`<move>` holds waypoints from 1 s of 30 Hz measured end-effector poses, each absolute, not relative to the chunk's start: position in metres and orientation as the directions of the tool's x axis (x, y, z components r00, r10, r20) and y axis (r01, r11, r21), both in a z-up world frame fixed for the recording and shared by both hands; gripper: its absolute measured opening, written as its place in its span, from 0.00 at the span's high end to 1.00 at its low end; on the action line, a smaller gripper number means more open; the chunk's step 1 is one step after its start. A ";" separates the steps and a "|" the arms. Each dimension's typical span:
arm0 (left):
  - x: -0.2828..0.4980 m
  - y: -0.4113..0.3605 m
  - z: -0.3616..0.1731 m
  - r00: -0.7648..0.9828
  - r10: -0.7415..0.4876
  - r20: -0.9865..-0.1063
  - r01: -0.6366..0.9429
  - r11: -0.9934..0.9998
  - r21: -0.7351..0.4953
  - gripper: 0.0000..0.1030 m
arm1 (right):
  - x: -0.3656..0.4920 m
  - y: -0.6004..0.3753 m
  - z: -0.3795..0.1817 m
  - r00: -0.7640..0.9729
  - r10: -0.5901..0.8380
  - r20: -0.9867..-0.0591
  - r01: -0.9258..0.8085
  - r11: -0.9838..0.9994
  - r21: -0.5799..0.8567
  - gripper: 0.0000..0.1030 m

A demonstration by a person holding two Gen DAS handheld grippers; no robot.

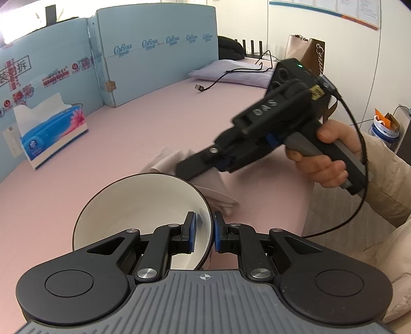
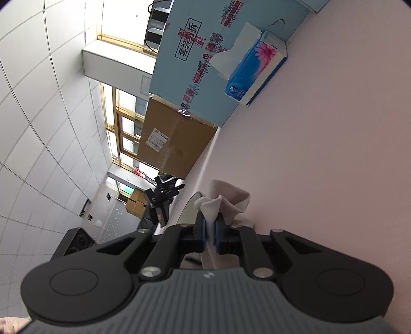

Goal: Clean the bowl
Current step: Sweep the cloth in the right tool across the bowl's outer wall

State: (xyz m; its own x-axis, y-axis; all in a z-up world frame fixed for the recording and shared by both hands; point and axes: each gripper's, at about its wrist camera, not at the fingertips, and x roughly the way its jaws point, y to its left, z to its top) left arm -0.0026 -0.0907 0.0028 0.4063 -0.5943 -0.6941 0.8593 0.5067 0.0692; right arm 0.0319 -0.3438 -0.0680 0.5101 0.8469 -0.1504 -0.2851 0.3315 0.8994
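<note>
Gripping the white bowl [image 1: 138,205] by its rim, left gripper [image 1: 204,232] fingers nearly closed; right gripper [image 2: 210,232] fingers pinched a crumpled tissue [image 2: 226,199], pink worktop [image 1: 159,123], tissue box [image 1: 55,133] well apart

This looks like an office or lab room turned into a makeshift recording bench rather than a home. The ceiling [image 2: 38,108] is a grid of white panels, and a row of gold-framed windows [image 2: 123,128] runs along one wall. A pink-covered table [image 1: 159,123] is fenced off with flattened light-blue printed cartons [image 1: 154,51] and a brown cardboard box [image 2: 174,146] bearing a shipping label. Papers are pinned to a noticeboard [image 1: 357,12] on the white wall. A loose USB cable [image 1: 218,79] trails across the table, a tissue box [image 1: 51,133] stands near the cartons, and a brown handbag [image 1: 305,51] sits at the far end.
</note>
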 end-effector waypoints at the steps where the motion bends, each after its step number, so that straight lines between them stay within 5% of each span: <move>1: -0.003 -0.091 0.003 0.407 -0.592 -0.695 0.859 0.508 0.070 0.81 | 0.029 -0.344 -0.069 0.509 0.849 -0.143 -0.284 0.323 0.903 0.89; 17: 0.000 -0.095 0.004 0.436 -0.561 -0.704 0.831 0.550 0.077 0.78 | 0.005 -0.345 -0.068 0.524 0.851 0.012 -0.352 0.204 0.914 0.90; 30: 0.016 -0.113 0.008 0.445 -0.565 -0.695 0.820 0.570 0.062 0.82 | -0.003 -0.379 -0.060 0.642 0.766 -0.015 -0.342 0.304 0.889 0.90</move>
State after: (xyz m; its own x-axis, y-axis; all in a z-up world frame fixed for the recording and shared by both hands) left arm 0.0156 -0.1129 0.0080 0.4454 -0.5650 -0.6946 0.8196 0.5696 0.0622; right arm -0.0026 -0.3791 -0.0598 0.6425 0.7661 -0.0150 -0.3419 0.3041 0.8892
